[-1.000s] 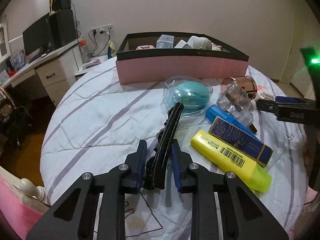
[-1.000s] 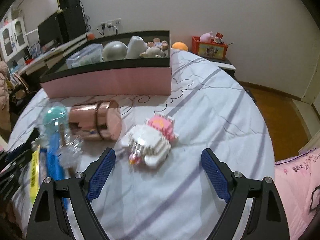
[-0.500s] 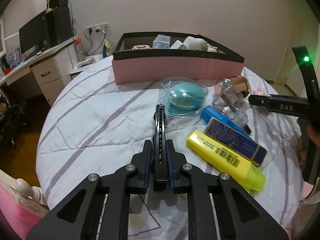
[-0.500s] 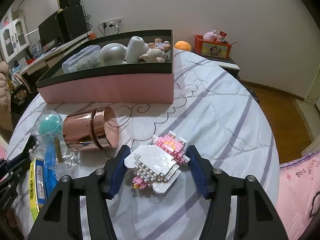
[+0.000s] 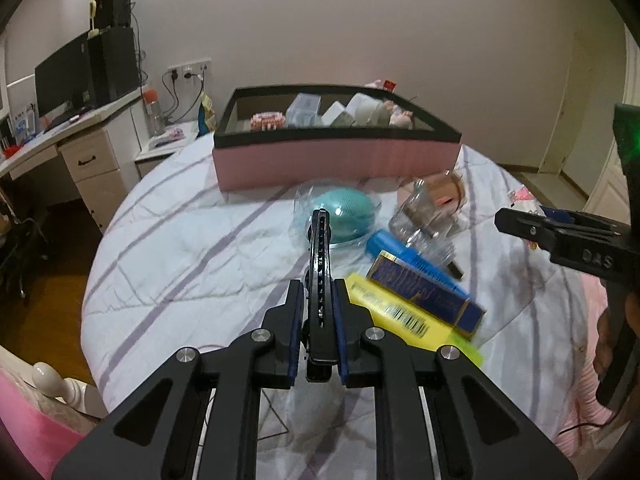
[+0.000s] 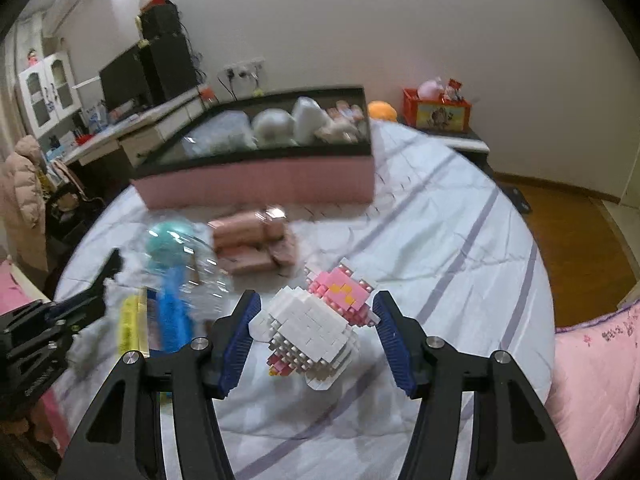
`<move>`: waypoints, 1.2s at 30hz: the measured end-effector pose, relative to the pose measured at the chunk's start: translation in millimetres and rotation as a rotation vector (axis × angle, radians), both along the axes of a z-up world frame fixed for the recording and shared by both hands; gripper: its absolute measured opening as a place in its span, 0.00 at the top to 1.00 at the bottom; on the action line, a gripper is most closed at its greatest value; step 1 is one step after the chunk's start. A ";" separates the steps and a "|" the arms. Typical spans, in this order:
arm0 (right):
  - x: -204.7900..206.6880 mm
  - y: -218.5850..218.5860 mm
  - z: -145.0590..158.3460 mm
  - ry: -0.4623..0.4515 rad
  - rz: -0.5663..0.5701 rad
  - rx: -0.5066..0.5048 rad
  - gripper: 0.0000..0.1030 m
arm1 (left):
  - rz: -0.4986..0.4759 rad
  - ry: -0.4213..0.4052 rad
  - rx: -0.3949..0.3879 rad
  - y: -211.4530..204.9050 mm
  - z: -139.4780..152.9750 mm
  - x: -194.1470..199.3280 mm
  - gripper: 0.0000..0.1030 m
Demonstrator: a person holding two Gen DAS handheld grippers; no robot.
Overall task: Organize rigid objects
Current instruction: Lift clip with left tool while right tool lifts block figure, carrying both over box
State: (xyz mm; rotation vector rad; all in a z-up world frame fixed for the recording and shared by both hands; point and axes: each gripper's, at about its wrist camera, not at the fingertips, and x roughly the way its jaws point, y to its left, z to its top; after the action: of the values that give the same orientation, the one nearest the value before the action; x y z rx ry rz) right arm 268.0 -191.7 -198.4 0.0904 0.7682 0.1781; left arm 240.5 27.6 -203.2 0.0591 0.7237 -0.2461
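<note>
My left gripper (image 5: 318, 312) is shut on a black hair clip (image 5: 320, 264), which points forward, raised above the white quilt. My right gripper (image 6: 316, 308) is shut on a white and pink brick figure (image 6: 308, 328); both blue pads press its sides and it hangs a little above the bed. The pink box with a black rim (image 5: 336, 156) stands at the back and holds several items. In the left wrist view the right gripper (image 5: 560, 228) reaches in from the right edge. The left gripper (image 6: 80, 304) shows at the left of the right wrist view.
On the quilt lie a teal sponge in a clear dome (image 5: 344, 212), a clear bottle (image 5: 420, 216), a rose-gold cup (image 6: 252, 244), a blue tube (image 5: 400, 252), a dark blue box (image 5: 424, 296) and a yellow tube (image 5: 400, 320). A desk (image 5: 92, 148) stands left of the bed.
The left pads shut on the hair clip and raised it, now pointing straight ahead. The right pads came in from wide apart, shut on the brick figure and lifted it.
</note>
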 end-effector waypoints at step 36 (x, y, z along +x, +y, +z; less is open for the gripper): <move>54.5 60.3 107.1 -0.236 0.151 -0.056 0.42 | -0.056 -0.210 0.057 -27.5 110.9 92.5 0.87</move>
State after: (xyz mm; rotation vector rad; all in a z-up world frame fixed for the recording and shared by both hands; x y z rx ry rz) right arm 322.5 -131.4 -91.3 -0.0416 0.5442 0.3045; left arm 333.1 0.1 -92.2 0.1569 0.5205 -0.2687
